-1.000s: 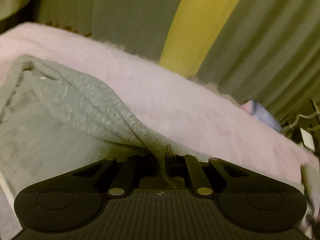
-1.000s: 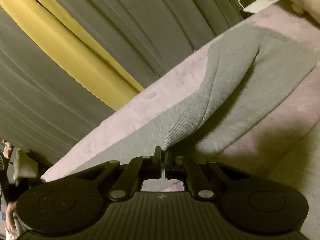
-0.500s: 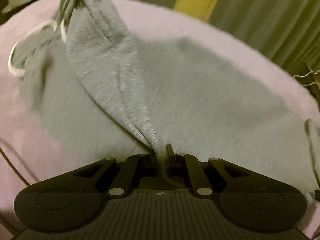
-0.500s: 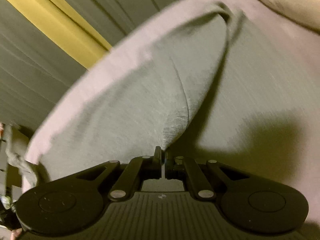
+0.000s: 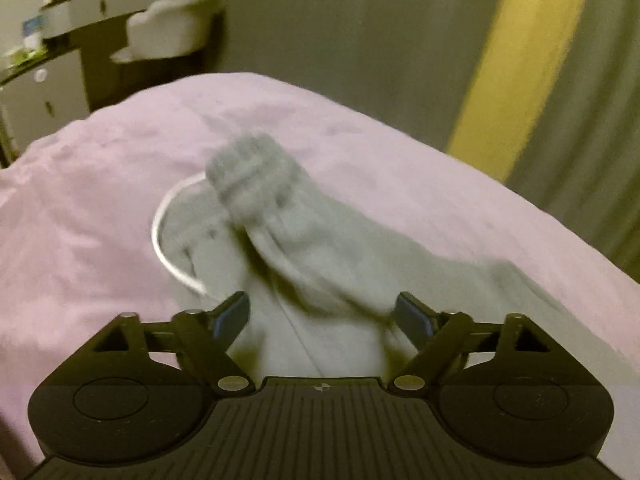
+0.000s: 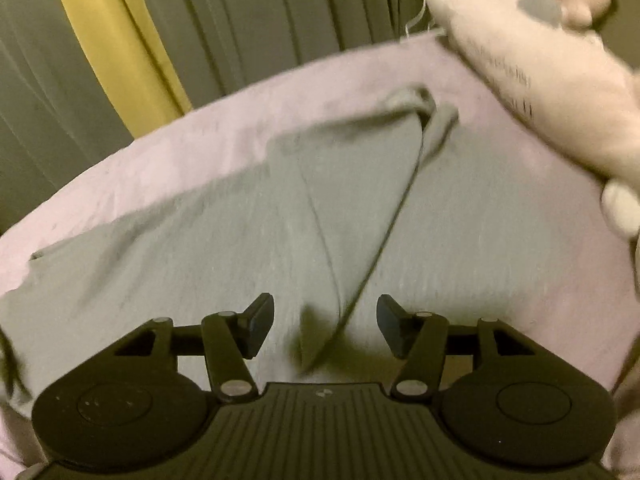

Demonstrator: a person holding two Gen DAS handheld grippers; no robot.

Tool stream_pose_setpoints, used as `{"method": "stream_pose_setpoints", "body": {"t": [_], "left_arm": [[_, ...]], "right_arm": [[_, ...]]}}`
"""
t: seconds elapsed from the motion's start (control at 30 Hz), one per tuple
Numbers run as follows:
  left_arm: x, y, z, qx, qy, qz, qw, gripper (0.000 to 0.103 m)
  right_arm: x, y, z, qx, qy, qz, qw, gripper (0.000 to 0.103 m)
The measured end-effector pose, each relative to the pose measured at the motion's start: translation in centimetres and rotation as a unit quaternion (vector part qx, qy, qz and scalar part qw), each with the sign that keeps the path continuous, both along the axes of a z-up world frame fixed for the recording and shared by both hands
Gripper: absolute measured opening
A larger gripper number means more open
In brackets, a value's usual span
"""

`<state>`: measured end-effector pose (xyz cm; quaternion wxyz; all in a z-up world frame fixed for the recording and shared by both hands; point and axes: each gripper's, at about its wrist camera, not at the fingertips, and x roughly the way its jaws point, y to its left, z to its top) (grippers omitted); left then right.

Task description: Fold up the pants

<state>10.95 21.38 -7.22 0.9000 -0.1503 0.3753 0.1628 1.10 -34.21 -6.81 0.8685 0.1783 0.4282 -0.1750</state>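
The grey pants (image 5: 320, 248) lie on a pink bed cover (image 5: 100, 200). In the left wrist view the ribbed waistband end is bunched up, with a white drawstring (image 5: 160, 240) looping out to the left. My left gripper (image 5: 322, 316) is open just above the cloth, holding nothing. In the right wrist view the pants (image 6: 240, 248) are spread flat with one flap folded over, its edge running diagonally. My right gripper (image 6: 326, 320) is open over that flap's near tip, holding nothing.
A pink pillow or plush (image 6: 540, 76) lies at the bed's right end. Grey curtains with a yellow stripe (image 6: 120, 48) hang behind the bed. A white chair (image 5: 172, 24) and a dresser (image 5: 44, 80) stand beyond the bed's far left.
Both grippers were shut on pants fabric and carried it across the bed. Now both have opened and the cloth has dropped onto the pants.
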Motion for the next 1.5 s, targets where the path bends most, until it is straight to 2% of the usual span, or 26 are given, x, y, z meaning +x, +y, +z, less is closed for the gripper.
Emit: {"method": "stream_pose_setpoints", "body": {"t": [0.07, 0.1, 0.13, 0.17, 0.2, 0.23, 0.3, 0.37, 0.47, 0.53, 0.6, 0.67, 0.7, 0.73, 0.77, 0.8, 0.83, 0.97, 1.1, 1.2, 1.3, 1.37, 1.43, 1.5], "left_arm": [[3.0, 1.7, -1.2, -0.014, 0.021, 0.033, 0.9991, 0.085], [4.4, 2.2, -1.8, -0.026, 0.027, 0.041, 0.9985, 0.078], [5.4, 2.8, -2.3, -0.034, 0.028, 0.042, 0.9981, 0.055], [5.7, 3.4, -2.4, -0.035, 0.035, 0.045, 0.9978, 0.043], [6.5, 3.9, -2.6, -0.032, 0.046, 0.051, 0.9971, 0.024], [6.6, 4.7, -2.7, -0.029, 0.049, 0.056, 0.9968, 0.015], [6.4, 6.6, -2.5, -0.003, 0.038, 0.072, 0.9967, 0.015], [5.4, 7.8, -2.6, 0.027, 0.038, 0.092, 0.9947, 0.018], [4.4, 9.5, -3.3, -0.013, 0.048, 0.112, 0.9925, 0.031], [3.4, 9.8, -3.1, -0.001, 0.048, 0.139, 0.9892, 0.064], [2.2, 9.8, -2.1, 0.026, 0.044, 0.167, 0.9846, 0.081], [1.1, 9.5, -0.8, 0.048, 0.024, 0.180, 0.9822, 0.081], [0.7, 9.1, -0.1, 0.062, 0.020, 0.183, 0.9810, 0.081], [0.4, 8.8, 0.6, 0.069, 0.015, 0.181, 0.9809, 0.081], [0.0, 8.4, 1.4, 0.074, 0.008, 0.176, 0.9816, 0.081], [-0.4, 7.7, 2.2, 0.077, -0.003, 0.167, 0.9830, 0.082], [-0.8, 7.0, 2.9, 0.080, -0.011, 0.157, 0.9842, 0.084], [-1.6, 4.3, 5.5, 0.105, -0.046, 0.118, 0.9864, 0.085], [-2.0, 2.9, 7.5, 0.107, -0.068, 0.093, 0.9876, 0.088], [-2.6, 2.3, 9.1, 0.082, -0.076, 0.073, 0.9910, 0.088], [-3.2, 1.8, 10.3, 0.063, -0.073, 0.061, 0.9935, 0.088], [-4.1, 1.3, 11.5, 0.067, -0.071, 0.055, 0.9937, 0.088], [-5.2, 1.1, 12.8, 0.082, -0.075, 0.053, 0.9924, 0.088], [-6.5, 0.9, 14.5, 0.100, -0.082, 0.052, 0.9902, 0.090]], "right_arm": [[1.3, 0.0, -0.1, 0.000, -0.010, 0.004, 1.000, 0.061], [2.3, 0.0, -0.3, -0.002, -0.013, 0.009, 1.000, 0.061], [2.7, 0.4, -0.4, -0.007, -0.016, 0.014, 1.000, 0.061], [3.8, 0.6, -0.6, -0.016, -0.021, 0.019, 0.999, 0.061], [4.9, 0.8, -0.9, -0.025, -0.023, 0.021, 0.999, 0.061], [6.0, 0.9, -1.0, -0.038, -0.027, 0.024, 0.999, 0.061], [7.4, 1.2, -1.1, -0.055, -0.032, 0.029, 0.998, 0.061], [9.5, 1.0, -1.5, -0.072, -0.031, 0.032, 0.996, 0.061], [12.0, 1.1, -2.7, -0.098, -0.016, 0.033, 0.994, 0.059], [13.8, 0.7, -3.8, -0.098, 0.003, 0.029, 0.995, 0.055], [15.0, 0.2, -4.7, -0.097, 0.019, 0.018, 0.995, 0.055], [15.9, -0.5, -6.0, -0.101, 0.054, 0.003, 0.993, 0.053], [16.1, -0.9, -6.6, -0.098, 0.065, 0.004, 0.993, 0.049], [16.0, -1.1, -6.9, -0.098, 0.065, 0.007, 0.993, 0.034], [15.8, -1.2, -7.0, -0.104, 0.063, 0.010, 0.992, 0.024], [15.3, -1.4, -6.9, -0.106, 0.059, 0.014, 0.993, 0.009], [14.6, -2.0, -6.6, -0.092, 0.049, 0.011, 0.995, 0.006], [10.5, -4.5, -4.1, -0.055, -0.002, -0.044, 0.998, 0.005], [4.0, -8.5, -2.5, -0.035, -0.049, -0.126, 0.990, 0.005], [0.6, -11.9, -3.9, -0.022, -0.031, -0.176, 0.984, 0.005], [-1.1, -14.2, -6.6, 0.009, -0.006, -0.192, 0.981, 0.006], [-1.8, -14.7, -7.4, 0.017, -0.012, -0.194, 0.981, 0.009], [-2.2, -14.7, -6.8, 0.017, -0.015, -0.203, 0.979, 0.015], [-2.7, -14.6, -6.4, 0.016, -0.012, -0.215, 0.976, 0.018]]}}
